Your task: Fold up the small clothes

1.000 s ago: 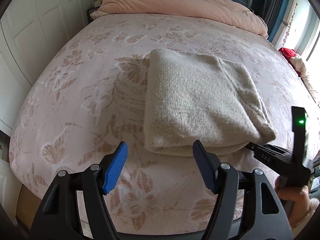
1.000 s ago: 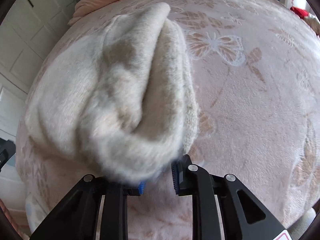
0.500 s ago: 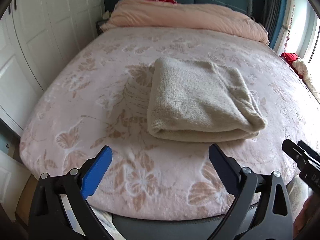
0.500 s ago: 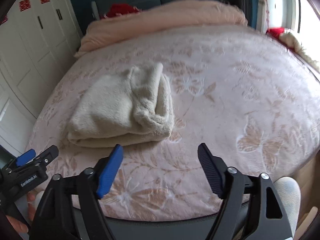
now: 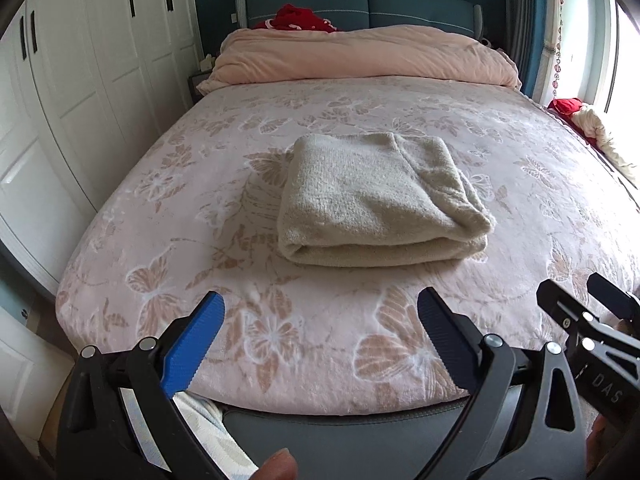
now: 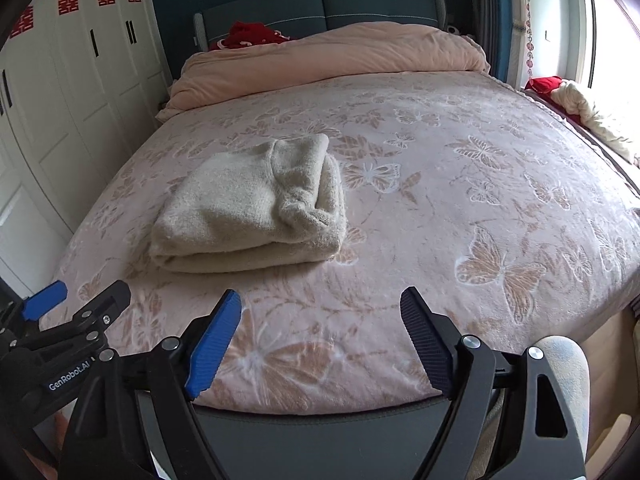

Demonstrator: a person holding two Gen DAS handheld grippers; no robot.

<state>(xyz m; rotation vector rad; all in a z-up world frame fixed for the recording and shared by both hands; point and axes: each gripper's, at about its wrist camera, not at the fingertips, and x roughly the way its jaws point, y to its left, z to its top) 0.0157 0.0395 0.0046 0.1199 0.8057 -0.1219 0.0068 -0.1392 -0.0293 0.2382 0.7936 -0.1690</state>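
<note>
A beige knitted garment (image 5: 376,200) lies folded into a thick rectangle on the pink butterfly-patterned bed cover (image 5: 200,208). It also shows in the right wrist view (image 6: 252,208), left of centre. My left gripper (image 5: 320,320) is open and empty, held back over the near edge of the bed, well short of the garment. My right gripper (image 6: 320,316) is open and empty, also near the foot edge. Each gripper shows at the edge of the other's view: the right one (image 5: 580,320), the left one (image 6: 76,304).
A pink duvet (image 5: 360,56) is bunched at the head of the bed before a blue headboard (image 5: 360,0). White wardrobe doors (image 5: 80,80) stand on the left. Red and cream cloths (image 6: 576,104) lie by the window on the right.
The right gripper let go of the garment's near corner and opened. Both grippers pulled back from the garment to the foot of the bed; the garment now lies still.
</note>
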